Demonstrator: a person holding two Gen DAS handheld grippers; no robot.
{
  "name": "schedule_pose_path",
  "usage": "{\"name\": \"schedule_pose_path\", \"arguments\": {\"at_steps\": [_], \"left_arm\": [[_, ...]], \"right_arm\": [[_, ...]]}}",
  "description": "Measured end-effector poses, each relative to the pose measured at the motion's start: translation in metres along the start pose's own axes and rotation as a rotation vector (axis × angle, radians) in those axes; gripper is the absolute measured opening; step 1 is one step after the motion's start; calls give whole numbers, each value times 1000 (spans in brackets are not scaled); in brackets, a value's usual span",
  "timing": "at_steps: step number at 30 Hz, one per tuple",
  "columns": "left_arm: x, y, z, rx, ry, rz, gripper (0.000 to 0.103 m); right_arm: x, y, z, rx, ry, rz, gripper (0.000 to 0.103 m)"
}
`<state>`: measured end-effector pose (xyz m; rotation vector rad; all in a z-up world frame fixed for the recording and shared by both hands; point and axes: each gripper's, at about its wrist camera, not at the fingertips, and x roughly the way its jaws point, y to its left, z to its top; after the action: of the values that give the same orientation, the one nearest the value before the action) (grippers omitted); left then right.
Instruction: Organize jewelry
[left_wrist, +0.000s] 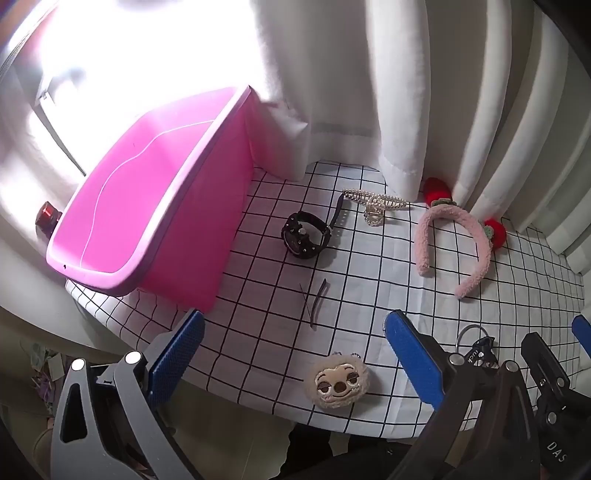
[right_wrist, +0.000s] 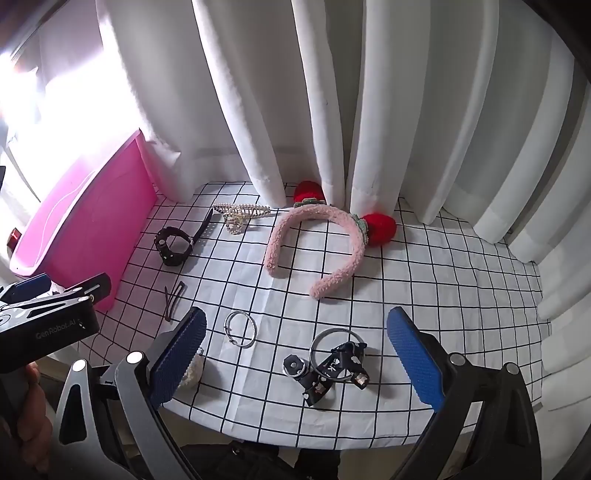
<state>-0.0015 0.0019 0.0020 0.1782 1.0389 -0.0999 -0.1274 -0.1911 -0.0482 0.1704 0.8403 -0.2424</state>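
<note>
Left gripper (left_wrist: 295, 354): jaws fully spread, empty, above sloth plush (left_wrist: 337, 382). Right gripper (right_wrist: 295, 354): jaws fully spread, empty, above black keychain (right_wrist: 332, 367).

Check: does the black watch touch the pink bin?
Apart. In the left wrist view, bare checked cloth shows between the black watch and the pink bin; the right wrist view agrees.

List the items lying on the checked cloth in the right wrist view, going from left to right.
Black watch → hair pins → pearl hair claw → silver ring → pink headband.
</note>
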Motion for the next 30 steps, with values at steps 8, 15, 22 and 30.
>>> {"name": "schedule_pose_path", "arguments": {"at_steps": [8, 15, 22, 30], "left_arm": [[0, -1, -1, 0, -1, -1, 97], [0, 0, -1, -1, -1, -4, 97], [-1, 0, -2, -2, -2, -3, 97], [-1, 0, -2, 0, -5, -2, 97]], "right_arm": [[-1, 0, 0, 0, -3, 0, 94], [-1, -1, 1, 3, -4, 0, 94], [-2, 0, 1, 3, -8, 0, 94], [-3, -1, 1, 1, -9, 0, 94]]}}
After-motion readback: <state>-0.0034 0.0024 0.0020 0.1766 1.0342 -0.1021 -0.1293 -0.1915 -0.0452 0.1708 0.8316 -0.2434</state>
